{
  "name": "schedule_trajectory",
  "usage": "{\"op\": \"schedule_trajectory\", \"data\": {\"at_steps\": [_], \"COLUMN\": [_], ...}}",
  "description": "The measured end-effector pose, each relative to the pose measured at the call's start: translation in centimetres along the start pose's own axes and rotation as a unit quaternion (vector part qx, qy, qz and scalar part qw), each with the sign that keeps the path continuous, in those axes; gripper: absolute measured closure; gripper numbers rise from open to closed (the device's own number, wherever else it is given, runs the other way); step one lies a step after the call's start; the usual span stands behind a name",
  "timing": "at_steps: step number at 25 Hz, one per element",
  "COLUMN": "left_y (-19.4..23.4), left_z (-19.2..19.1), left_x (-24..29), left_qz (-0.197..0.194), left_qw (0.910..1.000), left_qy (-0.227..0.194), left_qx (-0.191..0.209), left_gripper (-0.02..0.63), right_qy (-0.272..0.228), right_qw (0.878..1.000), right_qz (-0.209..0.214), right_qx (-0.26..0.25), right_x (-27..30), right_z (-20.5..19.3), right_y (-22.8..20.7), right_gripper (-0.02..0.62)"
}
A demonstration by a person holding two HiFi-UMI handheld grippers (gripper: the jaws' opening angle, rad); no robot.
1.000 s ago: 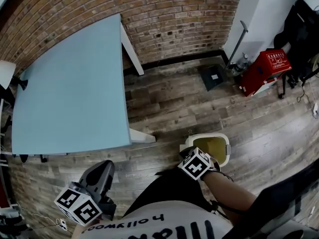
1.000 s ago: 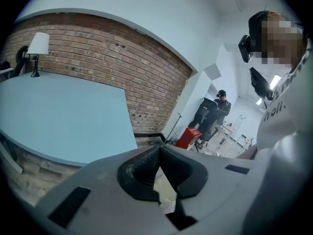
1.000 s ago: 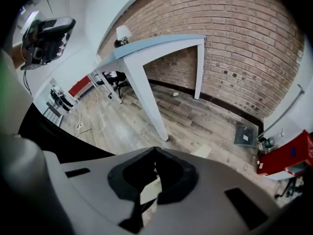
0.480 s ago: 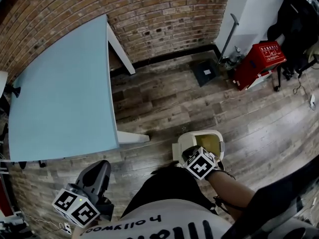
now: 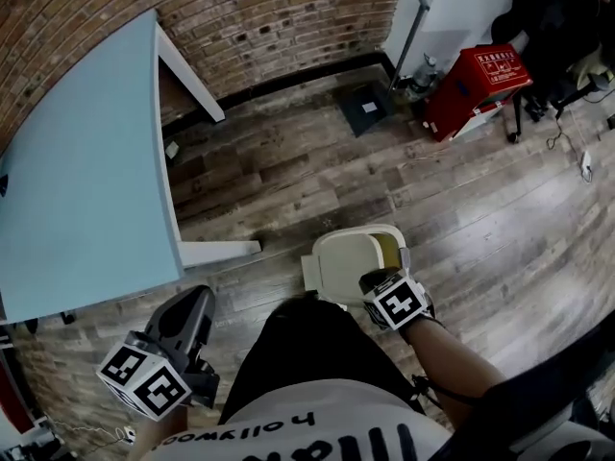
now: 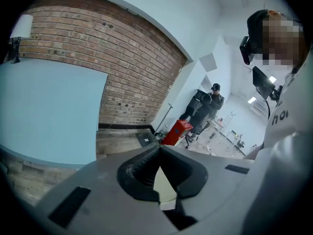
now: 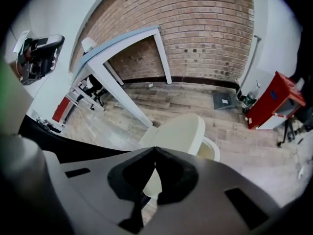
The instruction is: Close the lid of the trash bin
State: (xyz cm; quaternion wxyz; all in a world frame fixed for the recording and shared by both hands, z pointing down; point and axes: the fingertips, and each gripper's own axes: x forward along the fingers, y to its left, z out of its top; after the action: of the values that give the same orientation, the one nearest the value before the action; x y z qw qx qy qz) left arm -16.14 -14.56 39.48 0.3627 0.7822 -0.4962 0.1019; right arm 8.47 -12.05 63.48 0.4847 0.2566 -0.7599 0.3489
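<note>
In the head view the cream trash bin (image 5: 392, 254) stands on the wooden floor just ahead of my legs. Its cream lid (image 5: 344, 257) is tilted low over the opening, and a strip of yellowish inside still shows on the right. My right gripper (image 5: 373, 279) is shut at the lid's near edge, holding nothing. In the right gripper view the lid (image 7: 178, 131) lies just past the shut right gripper (image 7: 155, 149), with the bin rim (image 7: 211, 151) beyond it. My left gripper (image 5: 197, 298) hangs off to the left, shut and empty, also shut in its own view (image 6: 159, 148).
A light blue table (image 5: 77, 181) with a white leg (image 5: 216, 253) stands to the left against a brick wall (image 5: 269, 17). A red box (image 5: 476, 84), a dark floor plate (image 5: 363, 109) and a leaning pole (image 5: 404, 32) are at the back. A person (image 6: 212, 102) stands far off.
The lid has swung down from the left over the bin's opening, hiding most of the yellowish inside. My right gripper followed it. The left gripper stayed low at the left.
</note>
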Motion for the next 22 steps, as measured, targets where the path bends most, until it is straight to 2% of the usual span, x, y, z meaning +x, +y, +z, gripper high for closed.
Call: {"op": "schedule_trajectory", "data": {"at_steps": [4,9,12,16,22], "left_y": [-1.0,-2.1,-2.8,-3.1,-3.1], "left_z": [-1.3,-4.1,-6.3,-9.0,-12.3], "left_x": [3.3,7.9,10.7,14.1,18.1], "left_qz": [-0.009,-0.034,-0.051,-0.069,-0.082], "left_qw": [0.9991,0.9964,0.9913,0.9824,0.9728], "left_qy": [0.027,0.076,0.116,0.164,0.214], "left_qx": [0.031,0.015,0.036,0.056,0.036], "left_gripper": [0.598,0.598,0.598,0.598,0.598], "right_qy": [-0.017,-0.024,-0.021,-0.017,-0.023], "right_qw": [0.998,0.992,0.988,0.986,0.98], "right_qz": [-0.008,-0.012,-0.013,-0.011,-0.02], "right_qx": [0.055,0.122,0.154,0.166,0.199], "right_x": [0.1,0.4,0.7,1.2,3.0], "right_z": [-0.8,-1.8,-2.9,-3.8,-5.4], "right_y": [-2.7,-5.8,-7.2,-8.3,-10.3], "right_gripper": [0.589,0.589,0.589,0.589,0.589]}}
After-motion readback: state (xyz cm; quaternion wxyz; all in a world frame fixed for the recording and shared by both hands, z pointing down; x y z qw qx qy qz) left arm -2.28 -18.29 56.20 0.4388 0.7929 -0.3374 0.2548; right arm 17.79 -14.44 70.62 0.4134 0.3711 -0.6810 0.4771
